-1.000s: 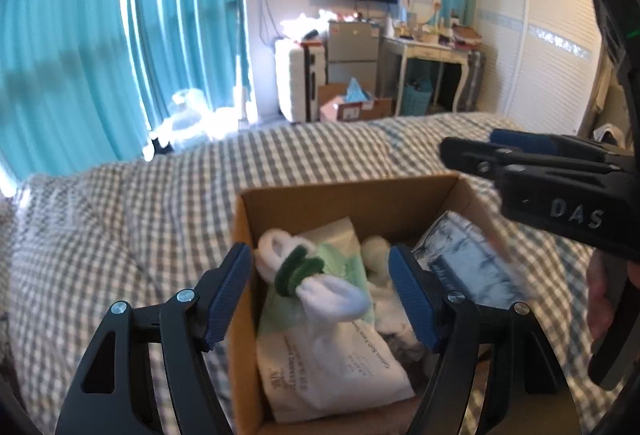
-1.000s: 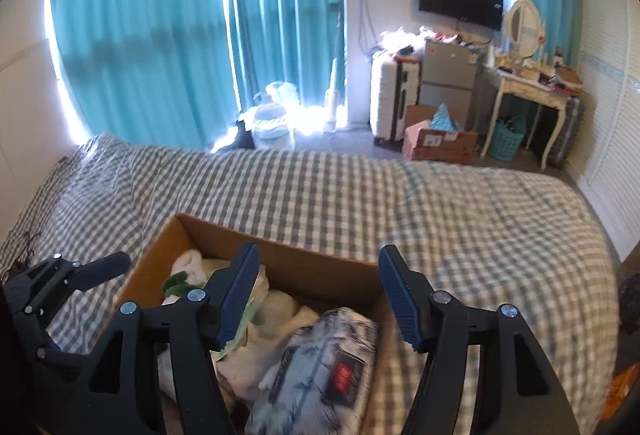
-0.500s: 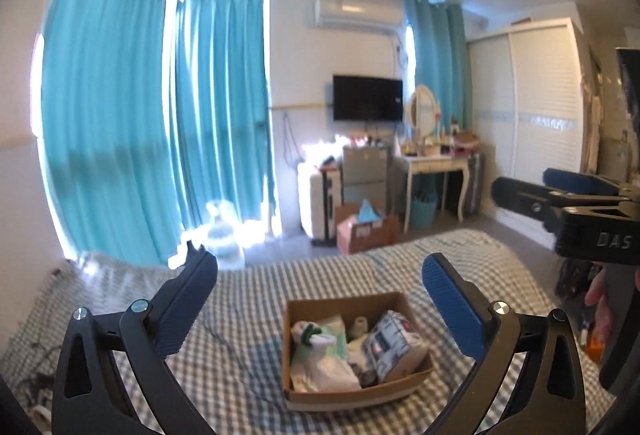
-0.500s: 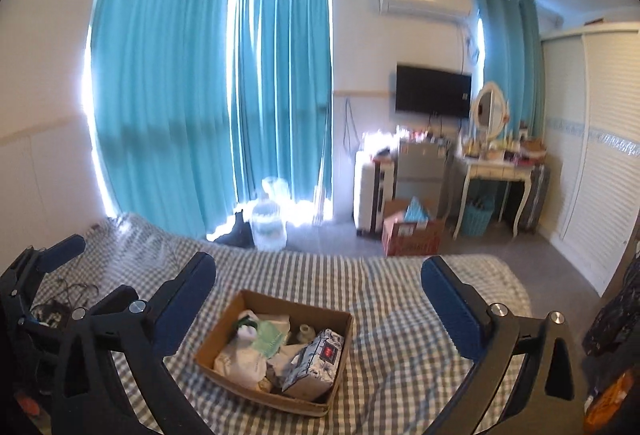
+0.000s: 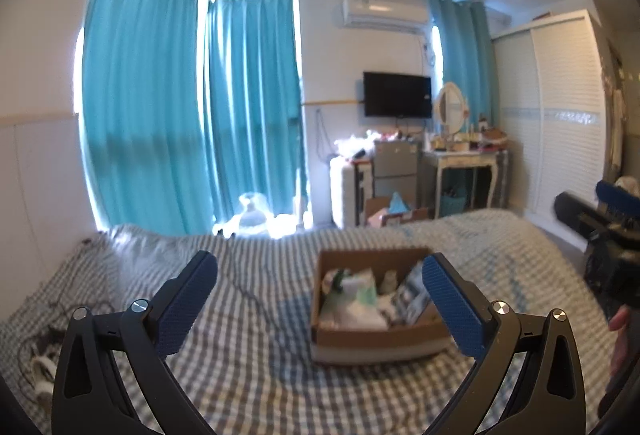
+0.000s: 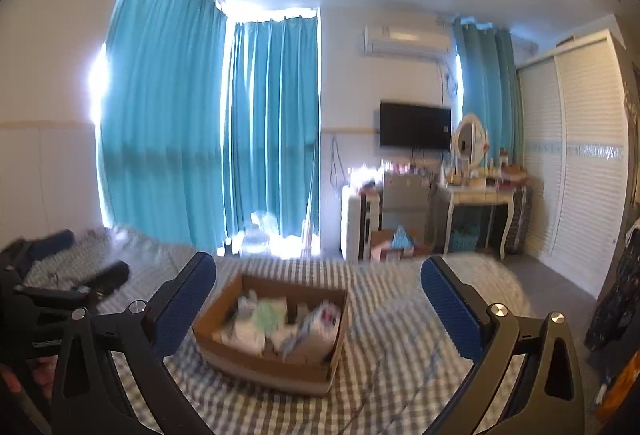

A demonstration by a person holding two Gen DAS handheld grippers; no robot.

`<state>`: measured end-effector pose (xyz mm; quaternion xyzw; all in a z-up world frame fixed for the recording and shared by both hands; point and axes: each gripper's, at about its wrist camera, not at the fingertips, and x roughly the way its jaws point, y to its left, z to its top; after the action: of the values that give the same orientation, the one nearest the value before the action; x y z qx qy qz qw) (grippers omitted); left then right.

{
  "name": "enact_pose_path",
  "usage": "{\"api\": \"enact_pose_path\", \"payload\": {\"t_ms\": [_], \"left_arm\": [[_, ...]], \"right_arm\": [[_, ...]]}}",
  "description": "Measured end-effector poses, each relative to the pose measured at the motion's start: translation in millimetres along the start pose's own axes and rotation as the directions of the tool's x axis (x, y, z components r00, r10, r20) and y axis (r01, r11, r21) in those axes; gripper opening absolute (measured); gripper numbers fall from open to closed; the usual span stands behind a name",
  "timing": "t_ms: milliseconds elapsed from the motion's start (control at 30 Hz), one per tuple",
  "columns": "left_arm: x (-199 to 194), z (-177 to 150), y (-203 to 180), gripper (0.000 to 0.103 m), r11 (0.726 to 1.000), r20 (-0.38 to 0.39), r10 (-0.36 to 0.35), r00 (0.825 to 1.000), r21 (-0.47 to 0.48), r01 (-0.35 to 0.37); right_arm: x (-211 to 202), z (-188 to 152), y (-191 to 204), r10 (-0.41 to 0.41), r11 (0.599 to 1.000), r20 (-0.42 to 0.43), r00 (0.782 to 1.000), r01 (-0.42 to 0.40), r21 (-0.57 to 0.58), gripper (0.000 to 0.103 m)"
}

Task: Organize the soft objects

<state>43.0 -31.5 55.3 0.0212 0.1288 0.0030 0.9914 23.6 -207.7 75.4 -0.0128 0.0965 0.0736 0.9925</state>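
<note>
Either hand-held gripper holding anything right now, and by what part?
Nothing is held. The left hand-held gripper and right hand-held gripper both stand wide open and empty, apart from the cardboard box.

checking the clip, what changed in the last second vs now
Both grippers pulled back from the cardboard box, and their fingers spread wide: left gripper and right gripper are empty. The box, with its soft packs, stayed on the checked bed.

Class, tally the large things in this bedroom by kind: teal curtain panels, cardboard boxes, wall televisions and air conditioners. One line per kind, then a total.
Teal curtain panels: 3
Cardboard boxes: 2, one on the bed, one on the floor
Wall television: 1
Air conditioner: 1
Total: 7
</note>
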Motion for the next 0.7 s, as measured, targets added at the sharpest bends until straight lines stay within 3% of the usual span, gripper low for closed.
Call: {"api": "enact_pose_path", "payload": {"t_ms": [100,267,700], "left_arm": [[5,-23,1,0.103,1.000,-0.005,0.002,1.000,0.000,-0.002],[20,-38,8,0.103,0.999,-0.053,-0.014,0.998,-0.033,0.013],[21,-50,7,0.103,0.999,-0.067,-0.017,0.998,-0.031,0.015]], "right_arm": [[23,-28,3,-0.003,1.000,-0.073,0.997,0.003,0.005,0.103],[41,-45,2,0.010,1.000,-0.135,0.991,-0.006,0.030,0.103],[47,-51,-2,-0.008,0.999,-0.161,0.987,0.013,0.030,0.103]]}}
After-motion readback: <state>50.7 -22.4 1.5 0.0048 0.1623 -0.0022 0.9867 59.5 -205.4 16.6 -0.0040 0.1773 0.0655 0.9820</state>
